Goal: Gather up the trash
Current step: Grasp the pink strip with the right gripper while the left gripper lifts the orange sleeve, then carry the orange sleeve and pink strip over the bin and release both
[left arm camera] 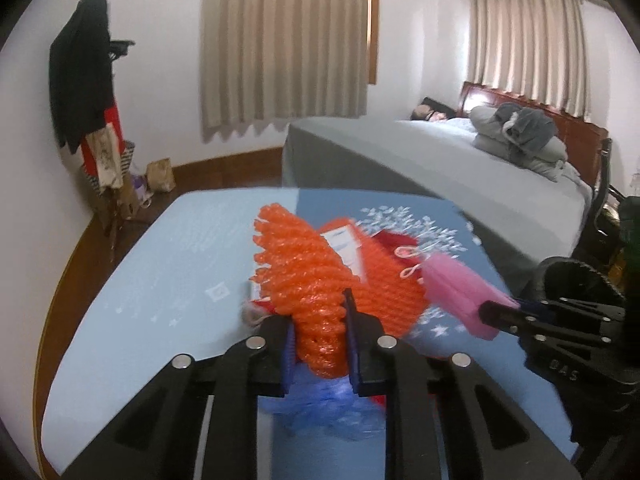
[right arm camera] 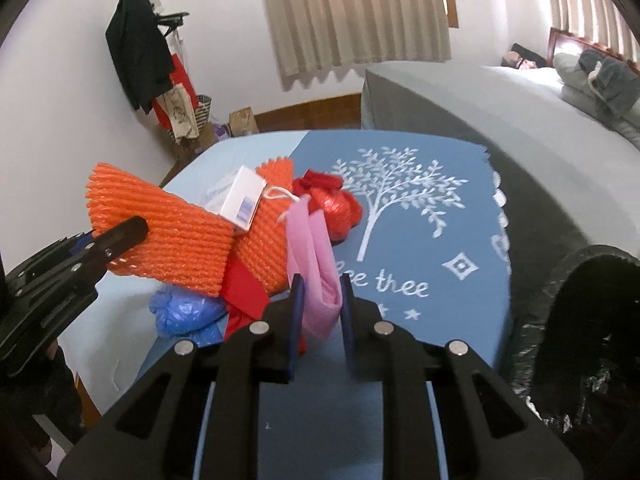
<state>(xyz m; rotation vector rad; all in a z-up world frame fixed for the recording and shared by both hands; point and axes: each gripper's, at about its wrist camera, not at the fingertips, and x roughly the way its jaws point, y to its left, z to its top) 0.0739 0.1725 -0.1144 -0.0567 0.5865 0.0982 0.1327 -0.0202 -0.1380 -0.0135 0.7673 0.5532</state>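
Both grippers are lifting trash off the table [right arm camera: 460, 208]: left gripper [left arm camera: 320, 336] clamping the orange foam net [left arm camera: 308, 280], right gripper [right arm camera: 320, 312] pinching the pink mask [right arm camera: 316, 264]; next, I'd judge, carrying both to the black bin bag [right arm camera: 576, 320] just beside

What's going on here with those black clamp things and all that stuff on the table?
A person is clearing trash off a blue table with two hand-held grippers. The left gripper is clamped on an orange foam net; the right gripper is clamped on a pink mask. Blue and red wrappers remain on the table, and a black bin bag stands open alongside.
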